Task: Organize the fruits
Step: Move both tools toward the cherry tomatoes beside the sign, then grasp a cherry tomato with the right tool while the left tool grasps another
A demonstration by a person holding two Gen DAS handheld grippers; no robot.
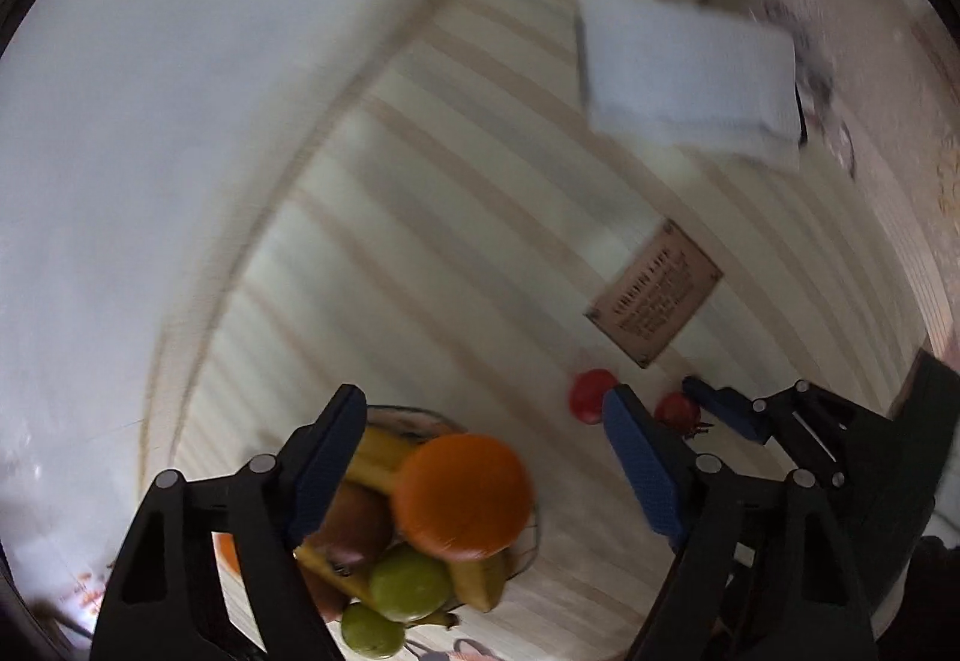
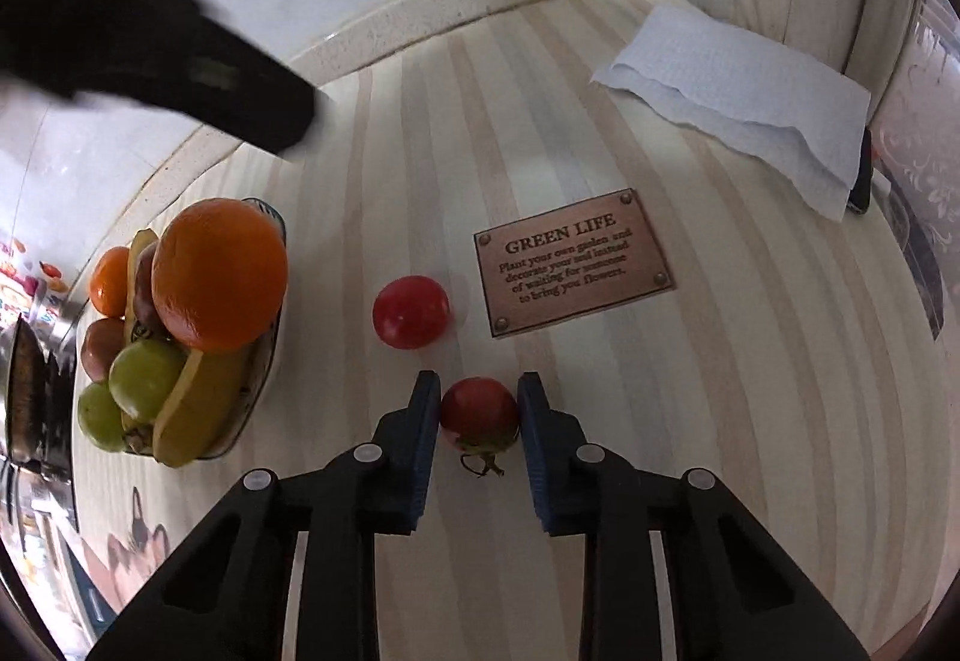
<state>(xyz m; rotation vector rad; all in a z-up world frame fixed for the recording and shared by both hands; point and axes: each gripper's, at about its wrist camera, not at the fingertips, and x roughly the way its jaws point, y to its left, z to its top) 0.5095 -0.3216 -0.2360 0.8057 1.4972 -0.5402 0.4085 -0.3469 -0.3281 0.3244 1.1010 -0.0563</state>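
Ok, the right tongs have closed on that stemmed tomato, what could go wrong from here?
1. The right tongs pinch the small red stemmed tomato at its sides; it may bruise or slip.
2. The heaped wire fruit basket has a large orange on top; adding fruit could topple it.
3. The left tongs hover close over that pile.

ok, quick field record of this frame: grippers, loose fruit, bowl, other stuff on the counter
right gripper: shut on stemmed tomato, which rests on the counter
left gripper: open, above the bowl, nothing between its jaws
loose fruit: second tomato, between bowl and plaque
bowl contents: large orange on top, bananas, green fruits
other: paper towel, far right
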